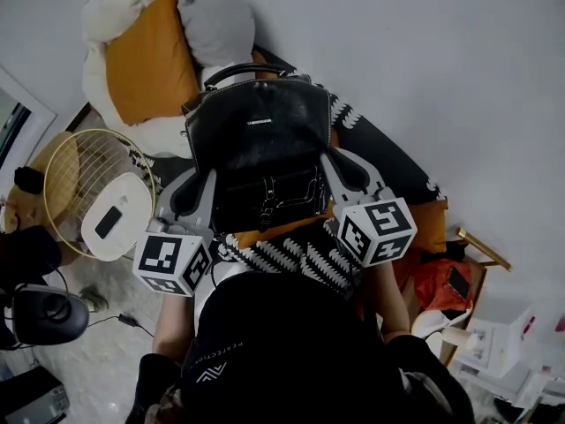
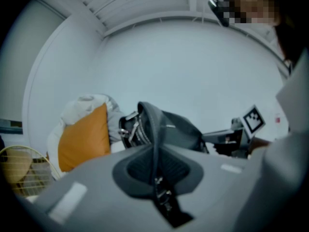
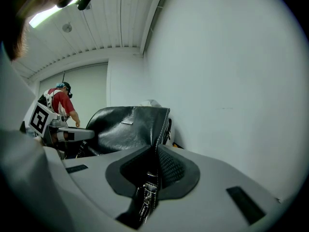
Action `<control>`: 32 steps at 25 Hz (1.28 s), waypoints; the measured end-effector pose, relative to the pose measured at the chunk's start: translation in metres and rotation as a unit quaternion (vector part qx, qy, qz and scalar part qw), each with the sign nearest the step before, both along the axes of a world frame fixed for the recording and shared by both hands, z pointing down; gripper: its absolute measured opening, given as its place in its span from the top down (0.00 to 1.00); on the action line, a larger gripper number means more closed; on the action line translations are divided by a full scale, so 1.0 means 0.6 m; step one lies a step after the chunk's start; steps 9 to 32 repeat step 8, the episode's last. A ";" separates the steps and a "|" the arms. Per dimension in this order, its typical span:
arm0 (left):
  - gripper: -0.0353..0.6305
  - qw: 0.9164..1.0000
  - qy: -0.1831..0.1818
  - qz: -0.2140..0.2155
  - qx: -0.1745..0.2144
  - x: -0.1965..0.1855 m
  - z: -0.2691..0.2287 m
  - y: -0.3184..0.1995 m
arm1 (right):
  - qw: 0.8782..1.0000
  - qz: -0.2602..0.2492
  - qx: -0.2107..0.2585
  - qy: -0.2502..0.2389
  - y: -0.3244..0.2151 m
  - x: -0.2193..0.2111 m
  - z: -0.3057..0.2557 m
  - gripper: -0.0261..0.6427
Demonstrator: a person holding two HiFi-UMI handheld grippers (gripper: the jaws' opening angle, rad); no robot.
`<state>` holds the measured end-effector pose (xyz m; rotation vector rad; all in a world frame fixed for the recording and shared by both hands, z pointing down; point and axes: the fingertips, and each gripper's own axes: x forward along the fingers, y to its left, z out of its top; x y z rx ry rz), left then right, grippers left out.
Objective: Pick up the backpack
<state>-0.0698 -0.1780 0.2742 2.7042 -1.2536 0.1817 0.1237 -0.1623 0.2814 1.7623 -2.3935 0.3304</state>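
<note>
The black leather backpack [image 1: 258, 135] stands upright between my two grippers, over a couch with a black-and-white patterned throw [image 1: 300, 259]. At its left side my left gripper [image 1: 203, 184] is shut on a dark strap [image 2: 154, 129] that runs between the pads to the backpack [image 2: 181, 129]. My right gripper [image 1: 342, 170] is shut on the strap and metal buckle [image 3: 147, 192] at the right side of the backpack [image 3: 125, 127]. Its bottom is hidden, so I cannot tell whether it rests on the couch.
An orange pillow [image 1: 146, 56], a grey pillow [image 1: 216, 20] and white cushions lie beyond the backpack, against the white wall. A round wire side table [image 1: 75, 179] with a white device stands at the left. A red bag [image 1: 437, 283] is at the right. A person in red [image 3: 60, 105] stands far off.
</note>
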 end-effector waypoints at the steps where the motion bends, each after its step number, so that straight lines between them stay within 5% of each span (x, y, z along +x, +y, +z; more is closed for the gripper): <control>1: 0.90 1.000 0.000 0.000 0.000 0.000 0.000 -0.001 | 1.000 0.000 0.000 0.000 -0.001 0.000 0.000 0.90; 32: 0.90 1.000 -0.002 -0.002 -0.003 0.000 0.003 0.002 | 1.000 -0.004 -0.004 -0.001 0.001 -0.001 0.005 0.91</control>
